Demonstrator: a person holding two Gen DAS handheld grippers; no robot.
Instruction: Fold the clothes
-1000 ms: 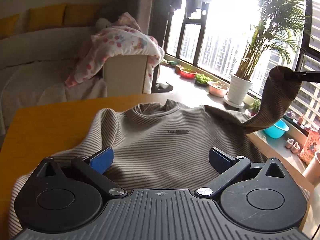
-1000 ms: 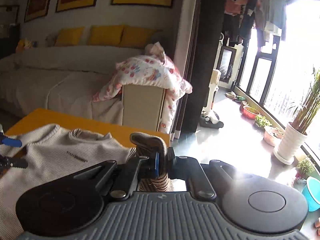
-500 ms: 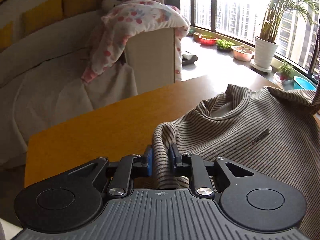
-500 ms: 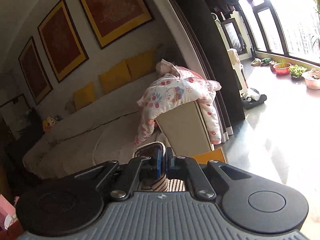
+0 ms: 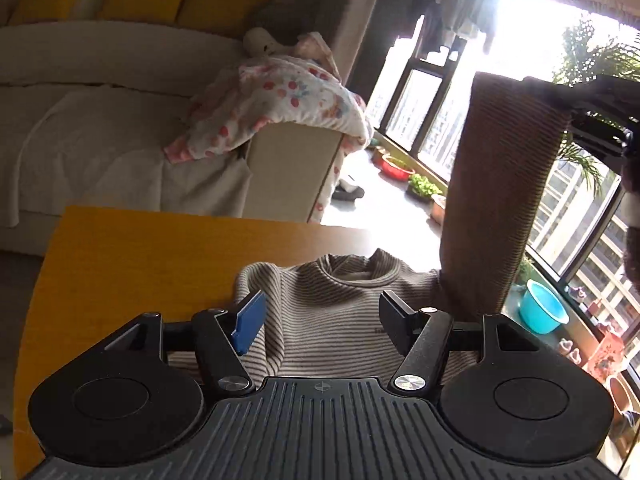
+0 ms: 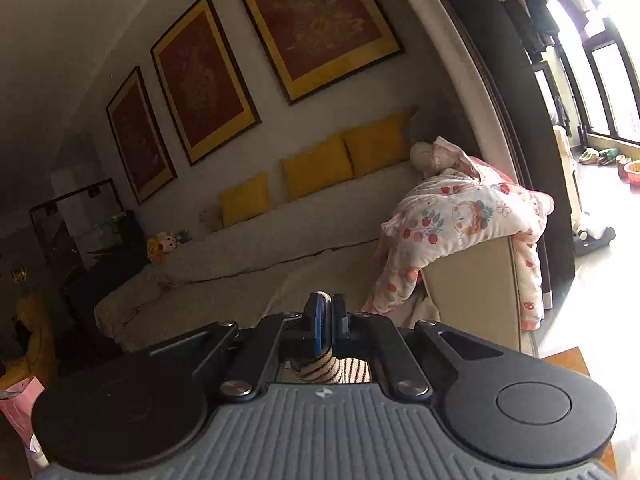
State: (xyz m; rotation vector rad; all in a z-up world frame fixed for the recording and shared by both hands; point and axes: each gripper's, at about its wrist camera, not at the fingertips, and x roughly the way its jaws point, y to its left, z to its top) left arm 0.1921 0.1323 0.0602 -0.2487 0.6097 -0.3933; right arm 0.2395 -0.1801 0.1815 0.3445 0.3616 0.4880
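Left wrist view looks over the left gripper (image 5: 322, 316), whose jaws stand wide apart with nothing between them, the blue pad just above the folded-in left shoulder of a striped sweater (image 5: 328, 320). That sweater lies on the yellow worktop (image 5: 132, 264), collar facing the sofa (image 5: 100, 128). Its right sleeve (image 5: 500, 200) rises straight up from the shoulder, pulled taut, its cuff end pinched by the right gripper (image 5: 560, 96) against the bright window. Right wrist view shows the right gripper (image 6: 326, 318) with jaws closed tight on a fold of striped fabric (image 6: 336, 368), raised above the worktop and aimed at the sofa and framed pictures (image 6: 312, 20).
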